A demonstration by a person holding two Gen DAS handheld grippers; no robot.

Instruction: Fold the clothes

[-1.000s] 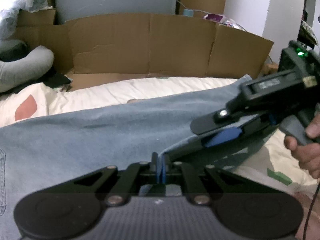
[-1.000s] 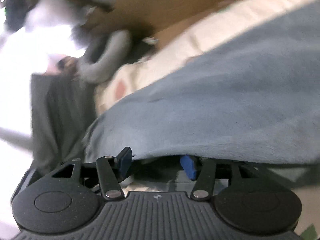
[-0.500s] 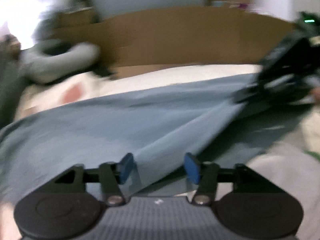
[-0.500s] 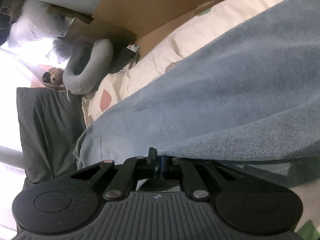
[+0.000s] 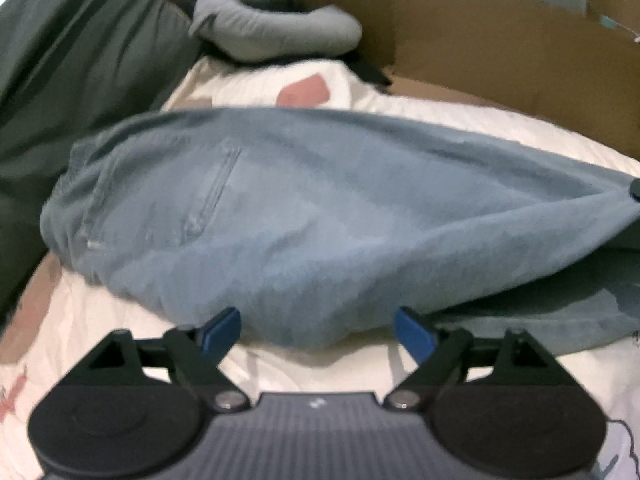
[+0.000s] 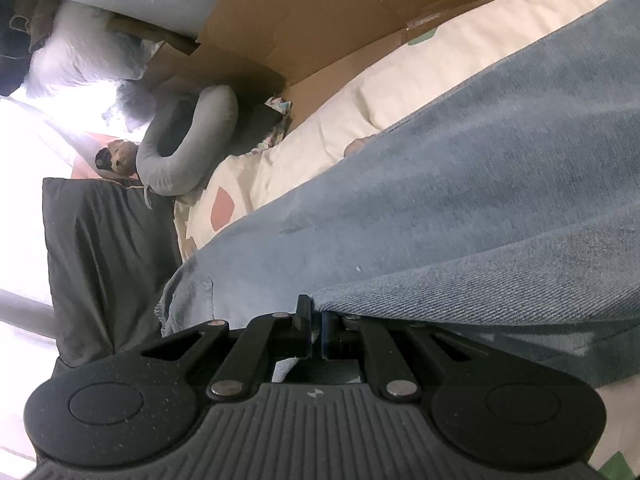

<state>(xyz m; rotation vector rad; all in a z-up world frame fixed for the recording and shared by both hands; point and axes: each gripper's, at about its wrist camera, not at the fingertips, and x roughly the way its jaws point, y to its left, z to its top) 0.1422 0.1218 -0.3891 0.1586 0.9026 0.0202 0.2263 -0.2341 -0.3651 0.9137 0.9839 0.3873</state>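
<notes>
Jaws, left: we hold the left gripper [image 5: 318, 330] with its two blue fingertips [image 5: 222, 332] wide apart and nothing between them, just at the near edge of the jeans [image 5: 320, 216].

Jaws, right: our right gripper [image 6: 316, 330] has its fingers pressed together, clamped on a folded edge of the jeans [image 6: 460, 216], which rises from the pinch and drapes away to the right.

Item 1, jeans: light blue denim, lying across the bed sheet [image 5: 312, 364]. In the left wrist view a pocket seam runs down the cloth on the left side, and the fabric is drawn to a point at the far right edge of the view. A lower layer of the same denim lies flat on the sheet beneath the lifted part.

Item 2, bed sheet: cream, with reddish and green patches printed on it.

Item 3, neck pillow [image 6: 188, 144]: grey, curved, at the far end of the bed.

Item 4, dark cushion [image 6: 104, 264]: grey-green, beside the sheet.

Item 5, cardboard [image 5: 500, 52]: flattened brown panels standing behind the bed.

Item 6, small stuffed toy [image 6: 120, 154]: brown, just beside the neck pillow.

Writing and labels: we can read none on any item. Containers: we can make out none holding anything.
</notes>
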